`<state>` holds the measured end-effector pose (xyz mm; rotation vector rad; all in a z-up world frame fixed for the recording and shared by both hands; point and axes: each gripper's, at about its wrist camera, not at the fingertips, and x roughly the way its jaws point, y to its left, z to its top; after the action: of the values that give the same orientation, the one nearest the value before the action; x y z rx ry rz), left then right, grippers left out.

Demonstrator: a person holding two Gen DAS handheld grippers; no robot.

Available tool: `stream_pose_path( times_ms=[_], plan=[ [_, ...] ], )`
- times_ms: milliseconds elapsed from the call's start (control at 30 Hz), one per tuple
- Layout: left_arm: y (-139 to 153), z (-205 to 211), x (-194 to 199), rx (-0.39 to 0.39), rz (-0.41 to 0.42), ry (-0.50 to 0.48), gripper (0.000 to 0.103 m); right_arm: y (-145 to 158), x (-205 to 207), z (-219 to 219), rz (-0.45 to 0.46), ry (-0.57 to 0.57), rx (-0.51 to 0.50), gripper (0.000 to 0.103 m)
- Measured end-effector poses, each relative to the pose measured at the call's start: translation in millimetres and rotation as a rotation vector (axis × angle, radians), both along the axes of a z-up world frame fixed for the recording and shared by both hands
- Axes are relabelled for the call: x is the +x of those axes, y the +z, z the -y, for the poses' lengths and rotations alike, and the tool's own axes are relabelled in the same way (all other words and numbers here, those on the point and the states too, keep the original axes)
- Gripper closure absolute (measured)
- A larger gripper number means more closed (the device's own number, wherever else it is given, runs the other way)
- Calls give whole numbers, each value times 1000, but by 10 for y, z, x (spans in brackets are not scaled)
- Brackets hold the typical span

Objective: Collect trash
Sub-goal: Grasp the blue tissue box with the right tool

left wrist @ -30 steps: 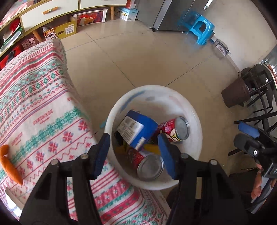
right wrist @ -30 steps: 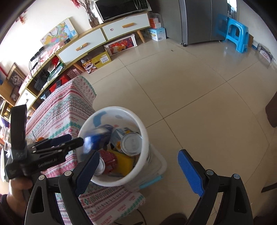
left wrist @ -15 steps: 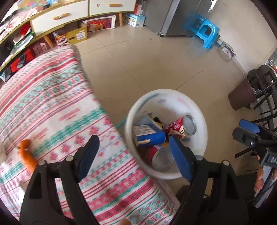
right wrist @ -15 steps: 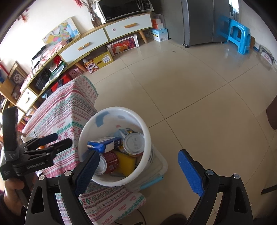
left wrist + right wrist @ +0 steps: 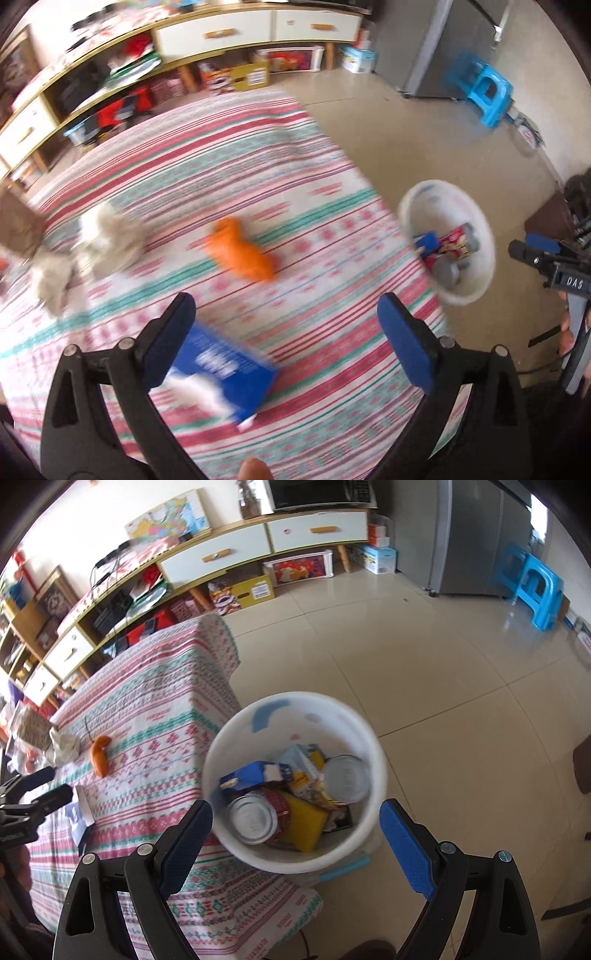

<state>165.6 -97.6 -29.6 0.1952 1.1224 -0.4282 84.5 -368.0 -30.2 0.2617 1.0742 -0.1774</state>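
While the white bin (image 5: 295, 782) stands on the floor against the end of the cloth-covered table (image 5: 155, 716), both claws are spread wide and hold nothing. Left gripper (image 5: 284, 339) hovers over the table, away from the bin; right gripper (image 5: 295, 834) hangs directly above the bin's near rim.

Step in hand, by judgement: reaching for the next piece of trash. The bin already holds cans, a blue carton (image 5: 251, 775) and a yellow packet (image 5: 306, 819). On the table remain a blue box (image 5: 225, 373) — lying just below the left claw's left finger — an orange scrap (image 5: 243, 254) farther toward the bin, and crumpled white paper (image 5: 107, 240) farthest from it.

Next move calls for lowering the left claw so its fingers straddle the blue box, then closing.

Left view — heavily blurred — alone shows the box's blue face; right view alone shows the bin's contents sharply.
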Motion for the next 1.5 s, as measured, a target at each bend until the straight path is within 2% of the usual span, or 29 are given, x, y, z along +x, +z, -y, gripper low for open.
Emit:
stream_pose_path(
  times_ms=[233, 333, 433, 533, 667, 967, 1233, 1500],
  plan=[
    [-89, -746, -36, 52, -20, 139, 4, -20, 193, -536, -3, 77, 3, 10],
    [-154, -1099, -79, 51, -6, 218, 4, -67, 270, -852, -12, 133, 3, 10],
    [-230, -1396, -93, 20, -59, 300, 4, -136, 310, -1193, -26, 204, -9, 10],
    [-239, -1597, -132, -16, -62, 330, 4, -208, 348, -1521, -35, 283, -29, 10],
    [-275, -1841, -193, -8, -57, 361, 4, -287, 404, -1923, -36, 377, -47, 10],
    [-357, -2335, -330, -11, -77, 431, 4, -492, 528, -2605, -47, 507, -53, 10],
    [-405, -2654, -359, -30, -96, 488, 4, -641, 687, -2952, -48, 551, -66, 10],
    [-386, -2767, -283, -42, -91, 516, 4, -781, 822, -3123, -63, 553, -83, 12]
  ],
)
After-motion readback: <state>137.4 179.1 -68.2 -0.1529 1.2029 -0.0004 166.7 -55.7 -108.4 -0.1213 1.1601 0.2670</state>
